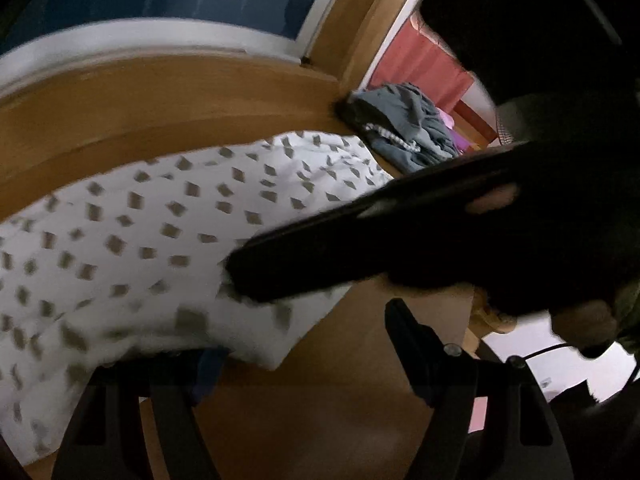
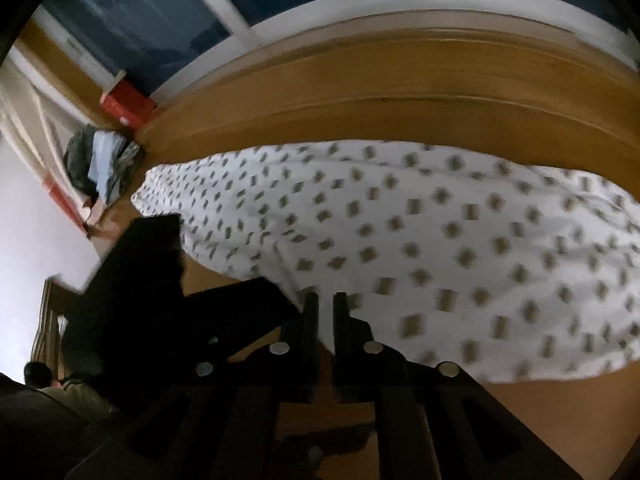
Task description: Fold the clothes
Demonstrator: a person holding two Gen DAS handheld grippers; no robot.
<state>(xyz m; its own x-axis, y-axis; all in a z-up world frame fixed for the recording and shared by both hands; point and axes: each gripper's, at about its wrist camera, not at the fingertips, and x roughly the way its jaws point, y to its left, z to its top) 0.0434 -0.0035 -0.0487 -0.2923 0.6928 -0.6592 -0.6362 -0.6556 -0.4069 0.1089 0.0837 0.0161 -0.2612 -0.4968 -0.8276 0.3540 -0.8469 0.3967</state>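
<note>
Where windows [image 2: 168, 20] darken, spotted cloth [image 2: 400, 240] covers wooden table [image 2: 540, 412].

I'm looking at a wooden table [image 2: 400, 92] with a raised lip along its far edge, running under a window. A white cloth with small grey-brown patches [image 2: 400, 240] lies spread across most of the top, its near edge hanging loose toward me. At about ten o'clock in my right view a small heap of grey and blue clothes [image 2: 104, 164] sits at the table's end; my left view shows another rumpled grey-blue pile [image 1: 408, 128] at about one o'clock.
</note>
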